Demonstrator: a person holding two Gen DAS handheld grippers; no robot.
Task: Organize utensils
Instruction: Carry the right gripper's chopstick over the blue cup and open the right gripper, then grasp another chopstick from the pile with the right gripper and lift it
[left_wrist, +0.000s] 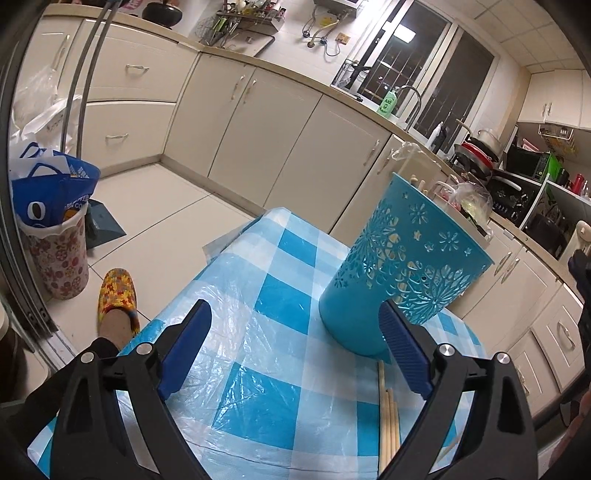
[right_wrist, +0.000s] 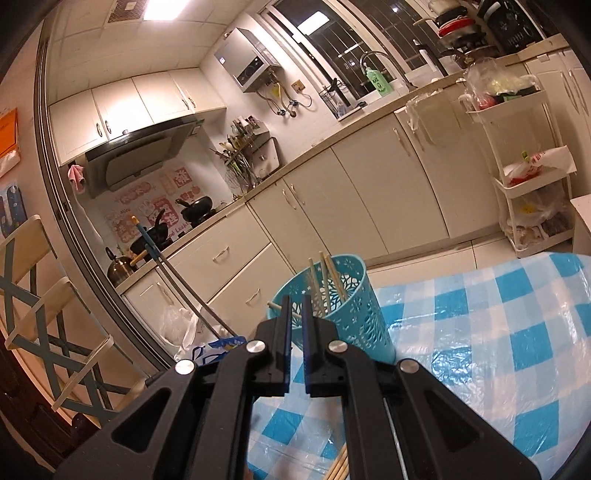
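Observation:
A blue cut-out utensil holder (left_wrist: 402, 269) stands upright on the blue-checked tablecloth (left_wrist: 280, 288), with several chopsticks (right_wrist: 325, 284) standing in it. My left gripper (left_wrist: 295, 314) is open just in front of it. Its right finger (left_wrist: 402, 347) overlaps the holder's base, and only cloth lies between the jaws. More chopsticks (left_wrist: 389, 424) lie on the cloth under that finger. My right gripper (right_wrist: 296, 299) hovers at the rim of the holder (right_wrist: 332, 325), shut on a chopstick (right_wrist: 275, 305) held crosswise at its tips. Loose chopsticks (right_wrist: 341, 465) lie on the cloth below it.
The table edge drops to the floor on the left, where a foot in a patterned slipper (left_wrist: 118, 295) and a floral bin holding a blue bag (left_wrist: 55, 258) stand. A white shelf cart (right_wrist: 524, 192) and a folding chair (right_wrist: 40, 295) flank the table. Cabinets line the far walls.

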